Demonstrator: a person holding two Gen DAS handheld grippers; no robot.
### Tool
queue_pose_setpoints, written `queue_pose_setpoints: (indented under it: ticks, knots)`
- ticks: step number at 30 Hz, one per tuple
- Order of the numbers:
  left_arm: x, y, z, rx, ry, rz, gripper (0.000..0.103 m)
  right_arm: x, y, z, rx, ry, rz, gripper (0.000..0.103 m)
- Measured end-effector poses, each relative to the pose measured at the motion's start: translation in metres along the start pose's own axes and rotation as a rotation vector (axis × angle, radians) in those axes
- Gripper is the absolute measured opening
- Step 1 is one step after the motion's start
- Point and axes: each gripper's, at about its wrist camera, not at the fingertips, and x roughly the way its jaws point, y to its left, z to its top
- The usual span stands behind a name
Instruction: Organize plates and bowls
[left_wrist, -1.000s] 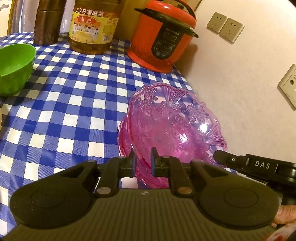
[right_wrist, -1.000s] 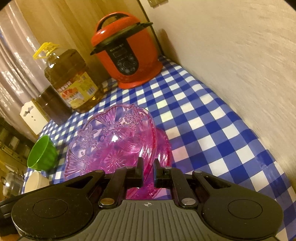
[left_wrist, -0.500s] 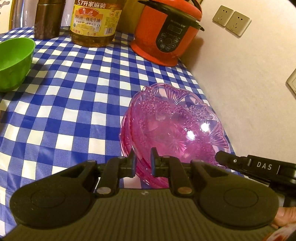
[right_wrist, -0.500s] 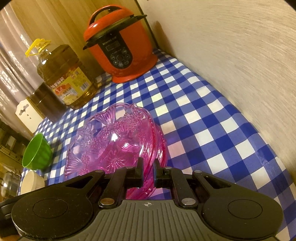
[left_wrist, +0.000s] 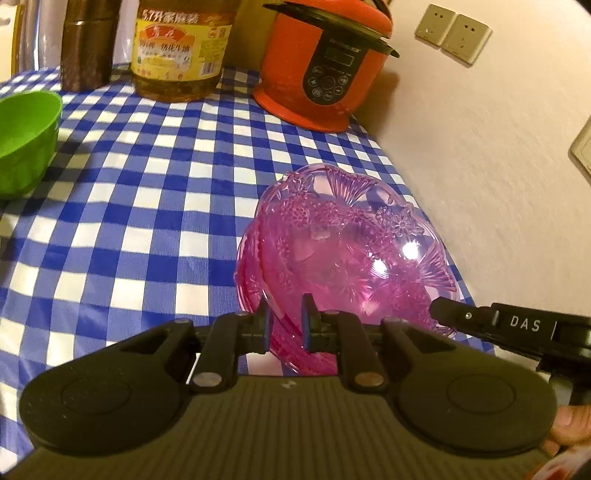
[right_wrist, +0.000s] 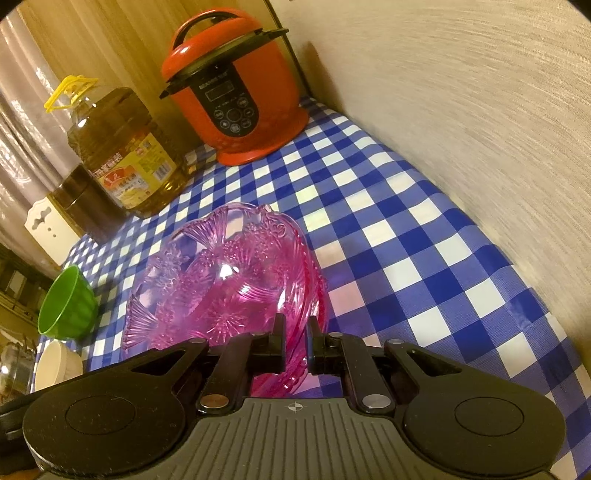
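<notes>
A stack of pink transparent patterned plates (left_wrist: 343, 254) sits on the blue checked tablecloth; it also shows in the right wrist view (right_wrist: 229, 284). My left gripper (left_wrist: 284, 325) is shut on the near left rim of the stack. My right gripper (right_wrist: 294, 339) is shut on the stack's near right rim, and its black body shows at the right of the left wrist view (left_wrist: 509, 325). A green bowl (left_wrist: 22, 144) stands at the far left, also in the right wrist view (right_wrist: 66, 306). A white bowl (right_wrist: 57, 365) sits beside it.
A red pressure cooker (left_wrist: 325, 62) stands at the back by the wall, also in the right wrist view (right_wrist: 236, 92). An oil jug (left_wrist: 177, 48) and a dark jar (left_wrist: 88, 44) stand to its left. The wall (left_wrist: 498, 166) runs along the table's right edge.
Both grippers and the pink stack have shifted slightly back and lower toward the cloth; the cooker and jug appear a little farther. Both grips stay shut on the rim.
</notes>
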Motion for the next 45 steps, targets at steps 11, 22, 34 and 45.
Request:
queue_pose_setpoints:
  ticks: [11,22,34,45]
  knots:
    - [0.003,-0.007,-0.003,0.086,0.008,0.049,0.037,0.001,0.0,0.001,-0.008,-0.026,-0.033,0.048]
    - [-0.012,0.016,-0.002,-0.028,-0.058,0.064,0.033,-0.002,-0.005,0.002,0.036,-0.047,-0.053,0.049]
    - [-0.007,0.023,-0.004,-0.062,-0.022,0.016,0.008,-0.002,-0.007,0.003,0.079,-0.054,-0.028,0.049]
    - [-0.005,0.024,-0.004,-0.075,-0.014,0.012,0.007,-0.003,-0.01,0.005,0.098,-0.061,-0.025,0.049]
